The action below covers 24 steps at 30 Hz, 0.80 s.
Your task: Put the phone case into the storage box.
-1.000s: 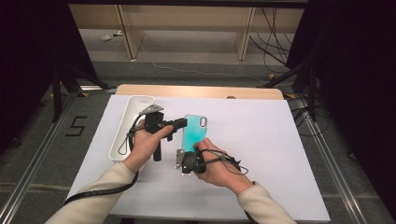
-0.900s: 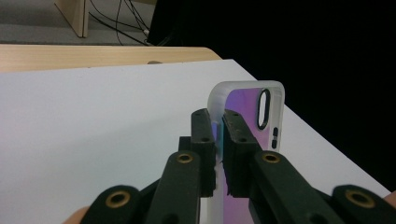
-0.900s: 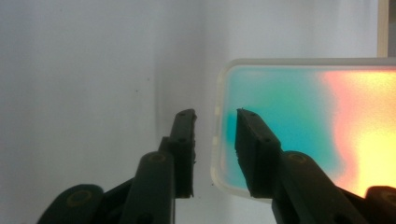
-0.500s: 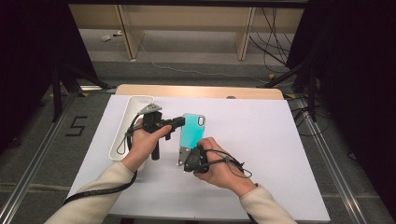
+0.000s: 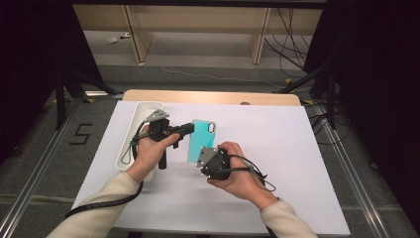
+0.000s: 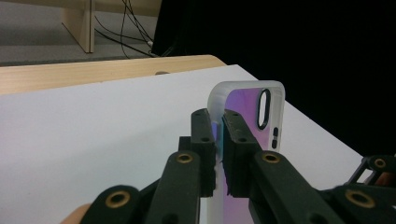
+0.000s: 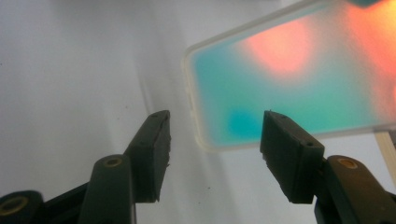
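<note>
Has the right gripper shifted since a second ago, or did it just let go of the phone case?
No real shift: the right gripper sits at the same spot relative to the white tray. Its jaws have just been opening, pads clear of the phone case.

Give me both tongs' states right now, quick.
Left tongs: shut on the translucent teal-and-pink phone case, clamping its edge.
Right tongs: open, jaws just been opening, holding nothing; the case lies beyond the tips.

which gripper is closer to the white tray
Left. The left gripper hangs right beside the white tray, clamping the phone case; the right gripper sits beyond the case.
</note>
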Motion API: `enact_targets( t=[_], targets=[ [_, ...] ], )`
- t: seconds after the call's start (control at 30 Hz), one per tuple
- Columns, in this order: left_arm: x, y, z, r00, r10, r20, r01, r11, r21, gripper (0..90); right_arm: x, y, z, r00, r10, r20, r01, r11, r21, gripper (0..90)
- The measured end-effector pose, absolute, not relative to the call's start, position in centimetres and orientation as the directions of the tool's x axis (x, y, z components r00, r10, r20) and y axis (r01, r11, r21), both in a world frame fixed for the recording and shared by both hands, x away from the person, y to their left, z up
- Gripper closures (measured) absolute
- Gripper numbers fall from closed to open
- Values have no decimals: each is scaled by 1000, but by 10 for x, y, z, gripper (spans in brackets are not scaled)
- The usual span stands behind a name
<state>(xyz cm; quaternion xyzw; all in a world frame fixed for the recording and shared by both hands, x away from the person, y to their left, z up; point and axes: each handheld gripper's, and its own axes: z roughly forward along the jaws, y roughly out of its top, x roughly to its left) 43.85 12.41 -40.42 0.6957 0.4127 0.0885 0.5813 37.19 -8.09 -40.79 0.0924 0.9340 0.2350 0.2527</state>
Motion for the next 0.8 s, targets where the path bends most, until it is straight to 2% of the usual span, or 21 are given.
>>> enact_targets(
  t=[0.3, 0.47, 0.8],
  targets=[
    [437, 129, -403, 649, 683, -337, 454, 7, 891, 839, 372, -95, -406, -849, 421, -319, 157, 777, 610, 353],
    [436, 130, -403, 655, 679, -333, 449, 5, 894, 839, 373, -106, -402, -847, 456, -274, 180, 731, 659, 336],
    [433, 135, -399, 658, 679, -326, 439, 7, 899, 839, 372, -130, -403, -825, 527, -203, 246, 658, 711, 276]
  ],
)
